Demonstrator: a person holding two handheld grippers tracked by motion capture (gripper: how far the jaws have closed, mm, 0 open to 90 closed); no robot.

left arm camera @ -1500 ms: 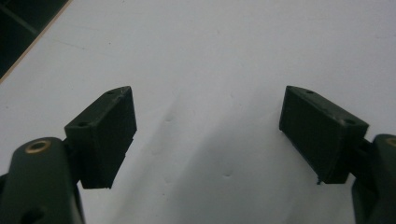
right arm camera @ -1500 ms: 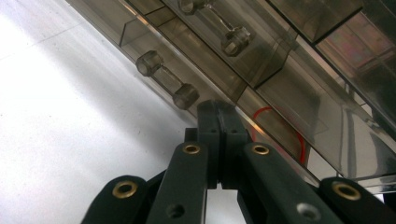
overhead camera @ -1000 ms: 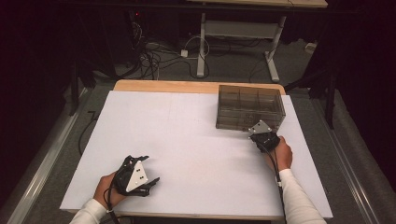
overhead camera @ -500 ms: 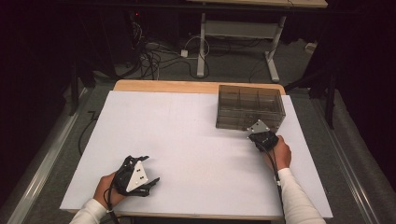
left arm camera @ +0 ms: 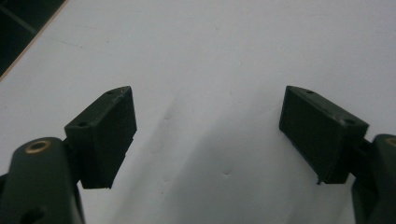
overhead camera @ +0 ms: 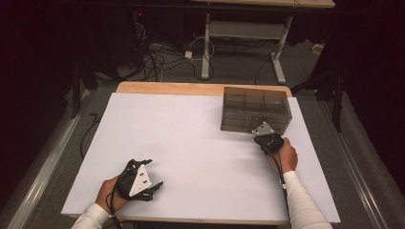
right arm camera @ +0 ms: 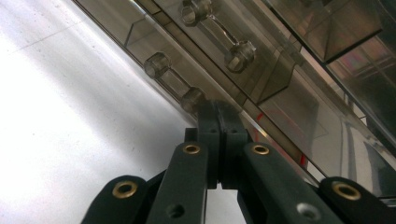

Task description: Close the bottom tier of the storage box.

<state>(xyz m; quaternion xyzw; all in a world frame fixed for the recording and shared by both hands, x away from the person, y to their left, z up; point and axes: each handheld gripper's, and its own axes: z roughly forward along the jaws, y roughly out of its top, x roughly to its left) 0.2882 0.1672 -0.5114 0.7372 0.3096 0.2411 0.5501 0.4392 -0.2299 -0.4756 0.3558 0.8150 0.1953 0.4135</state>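
At table's far right, right gripper [right arm camera: 218,112] clenched tight against the smoky drawer box [overhead camera: 255,109] at its lower handle [right arm camera: 174,82] — seemingly poised to tug; left gripper [left arm camera: 210,135] released, idle near front-left edge.

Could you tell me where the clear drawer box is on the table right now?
In the high view, the clear drawer box sits at the table's far right, just beyond the right gripper.

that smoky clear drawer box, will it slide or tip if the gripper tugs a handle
The drawer box looks like thin rigid plastic, its drawers seemingly empty, so probably light. On the smooth white table it may slide rather than tip, being wider than tall. The right gripper sits shut by a lower handle, which looks slick.
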